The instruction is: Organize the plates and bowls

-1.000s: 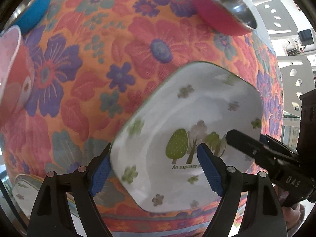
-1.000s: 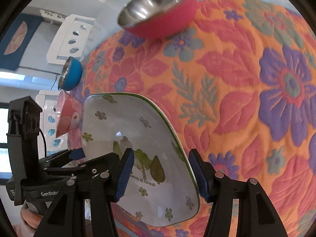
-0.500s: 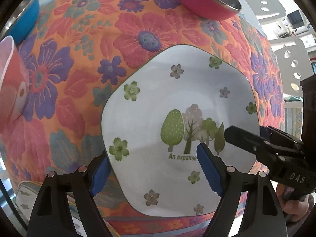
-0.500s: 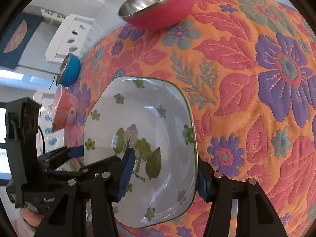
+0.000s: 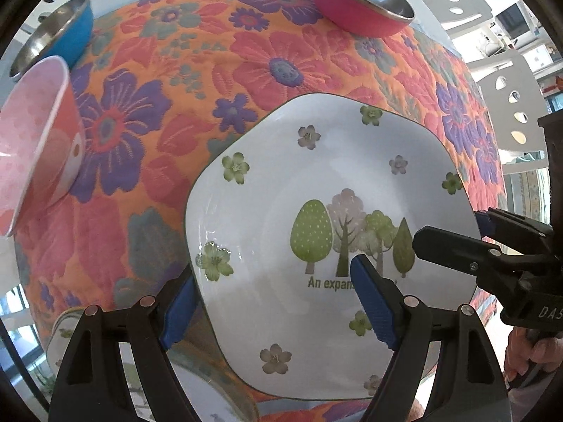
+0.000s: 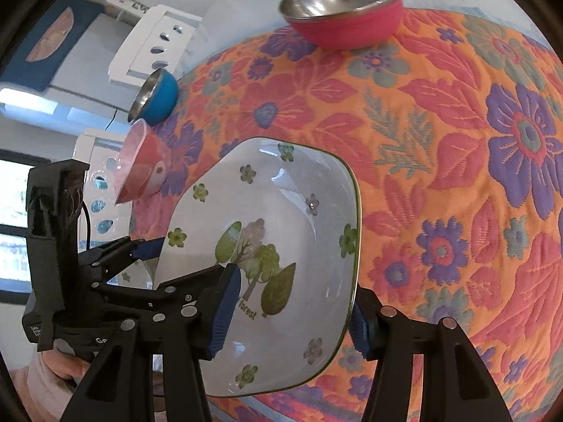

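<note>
Only left view: second plate (image 5: 207, 397) (partly hidden) beneath tongs.

We've got both grippers angled steeply down. Our left gripper (image 5: 278, 302) straddles one plate edge, our right gripper (image 6: 292, 309) the opposite one, a blue pad inside and outside each rim, apparently clamped on.

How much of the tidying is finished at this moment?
Nothing looks stacked yet. Both the left gripper and right gripper hold the white square plate with printed trees. The pink steel bowl, blue steel bowl and pink patterned cup stand apart on the floral cloth.
</note>
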`<move>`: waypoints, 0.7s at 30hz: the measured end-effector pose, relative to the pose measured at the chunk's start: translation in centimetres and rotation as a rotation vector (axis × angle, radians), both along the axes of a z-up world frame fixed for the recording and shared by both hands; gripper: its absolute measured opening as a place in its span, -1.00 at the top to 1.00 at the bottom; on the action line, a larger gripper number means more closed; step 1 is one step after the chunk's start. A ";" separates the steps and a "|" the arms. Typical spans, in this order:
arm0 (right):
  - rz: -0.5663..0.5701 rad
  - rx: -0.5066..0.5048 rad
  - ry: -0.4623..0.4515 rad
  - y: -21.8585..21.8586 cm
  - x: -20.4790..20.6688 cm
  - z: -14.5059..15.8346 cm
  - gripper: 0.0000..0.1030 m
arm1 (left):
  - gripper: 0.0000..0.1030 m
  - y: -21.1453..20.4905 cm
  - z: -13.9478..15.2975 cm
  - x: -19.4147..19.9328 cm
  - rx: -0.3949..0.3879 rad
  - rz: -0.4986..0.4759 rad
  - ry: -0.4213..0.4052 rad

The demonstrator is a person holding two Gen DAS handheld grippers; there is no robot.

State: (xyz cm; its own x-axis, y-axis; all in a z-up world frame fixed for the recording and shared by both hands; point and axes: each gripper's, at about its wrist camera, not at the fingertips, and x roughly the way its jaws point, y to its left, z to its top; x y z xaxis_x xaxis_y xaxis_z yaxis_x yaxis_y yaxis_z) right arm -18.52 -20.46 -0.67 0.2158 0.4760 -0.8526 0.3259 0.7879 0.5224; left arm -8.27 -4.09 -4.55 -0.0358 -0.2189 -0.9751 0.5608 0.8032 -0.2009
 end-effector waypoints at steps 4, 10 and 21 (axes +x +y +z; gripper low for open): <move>0.015 0.000 -0.014 1.4 -0.1 0.9 -0.06 | -0.55 1.6 1.2 -0.5 -0.017 0.002 -0.032; 0.031 -0.006 -0.036 3.5 -0.1 2.5 -0.06 | -0.55 3.5 2.9 -0.7 -0.049 0.031 -0.062; 0.073 -0.007 -0.092 8.0 0.7 5.3 -0.06 | -0.55 9.9 6.1 -1.1 -0.090 0.099 -0.099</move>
State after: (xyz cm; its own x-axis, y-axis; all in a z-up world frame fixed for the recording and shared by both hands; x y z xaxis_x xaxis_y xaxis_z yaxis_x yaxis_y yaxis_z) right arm -17.83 -12.48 4.61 0.2580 0.4877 -0.8340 0.2189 0.8113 0.5421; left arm -9.35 5.78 1.52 0.0859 -0.3031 -0.9491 0.5001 0.8370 -0.2221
